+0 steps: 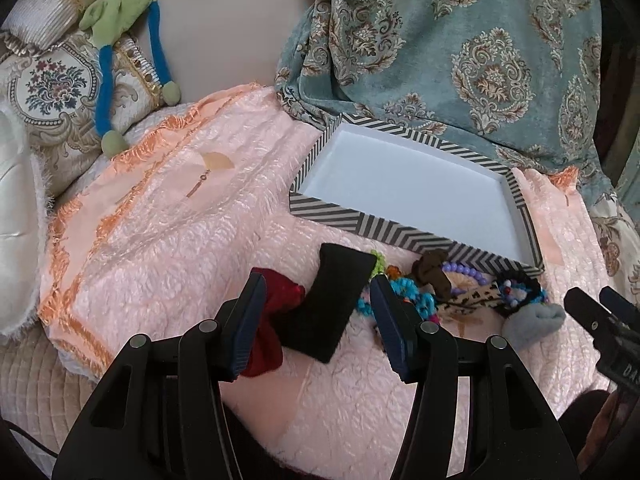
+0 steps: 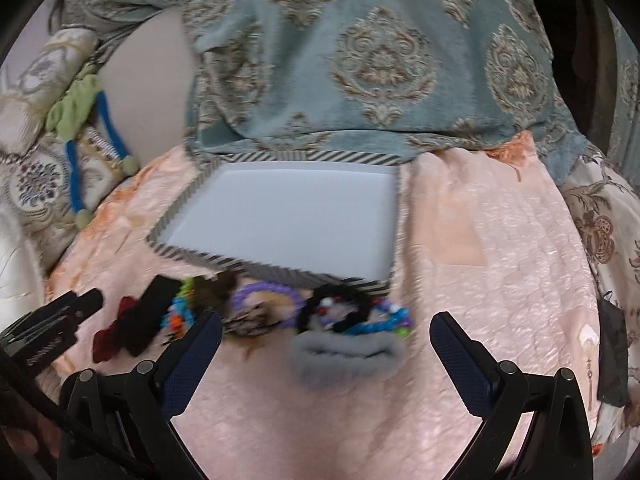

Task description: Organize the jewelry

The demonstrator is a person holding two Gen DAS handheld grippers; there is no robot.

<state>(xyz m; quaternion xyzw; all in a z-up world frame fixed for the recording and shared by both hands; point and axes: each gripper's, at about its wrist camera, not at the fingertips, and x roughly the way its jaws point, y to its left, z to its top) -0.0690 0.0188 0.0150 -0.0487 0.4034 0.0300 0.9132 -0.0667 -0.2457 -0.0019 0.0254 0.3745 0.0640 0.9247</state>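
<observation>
A shallow white tray (image 1: 404, 236) (image 2: 276, 270) with a black-and-white striped rim lies on the pink bedspread. In front of it sits a heap of accessories: a black velvet pouch (image 1: 328, 308) (image 2: 140, 320), a red bow (image 1: 276, 320) (image 2: 110, 338), a purple bead bracelet (image 1: 466, 270) (image 2: 276, 292), a black scrunchie (image 2: 340, 304), colourful bead strings (image 2: 384, 322), and a grey scrunchie (image 1: 534, 320) (image 2: 344, 358). My left gripper (image 1: 318, 304) is open, its fingers either side of the black pouch. My right gripper (image 2: 326, 330) is open wide just before the grey scrunchie.
A teal patterned blanket (image 1: 460, 48) is bunched behind the tray. Ornate pillows and a green-and-blue soft toy (image 1: 120, 40) lie at the far left. A small gold hairpin (image 1: 208, 172) rests on the bedspread left of the tray. The right gripper (image 1: 604, 320) shows at the left view's edge.
</observation>
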